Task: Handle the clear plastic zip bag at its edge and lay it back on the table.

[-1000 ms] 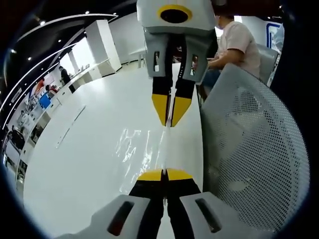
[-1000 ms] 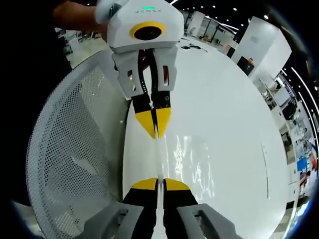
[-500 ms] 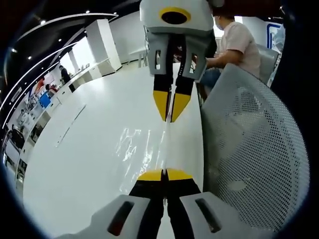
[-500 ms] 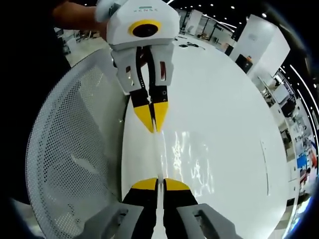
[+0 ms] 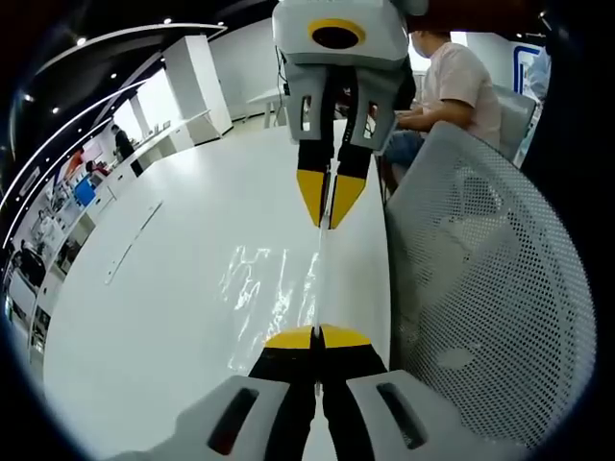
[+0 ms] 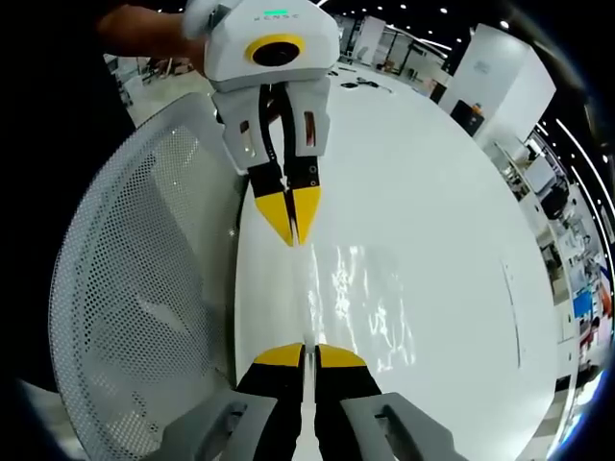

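Note:
The clear plastic zip bag [image 5: 272,284] is pulled taut over the white table [image 5: 163,307], its edge a thin line between both grippers. In the left gripper view my left gripper [image 5: 315,336] is shut on the near end of that edge. My right gripper [image 5: 329,217] reaches in from the top, shut on the far end. In the right gripper view the right gripper [image 6: 306,351] pinches the bag [image 6: 370,303] at the bottom, and the left gripper [image 6: 291,234] grips the other end above. The sheet hangs down onto the table [image 6: 452,192].
A white mesh chair back [image 5: 490,288] stands close against the table's edge, beside the bag's held edge; it is the same chair [image 6: 135,317] in the right gripper view. A seated person in a pale shirt [image 5: 461,82] is behind it. Desks and pillars lie far off.
The two grippers have drawn a little further apart along the bag's edge, each looking smaller and farther off in the other's view. Both stay shut on the bag.

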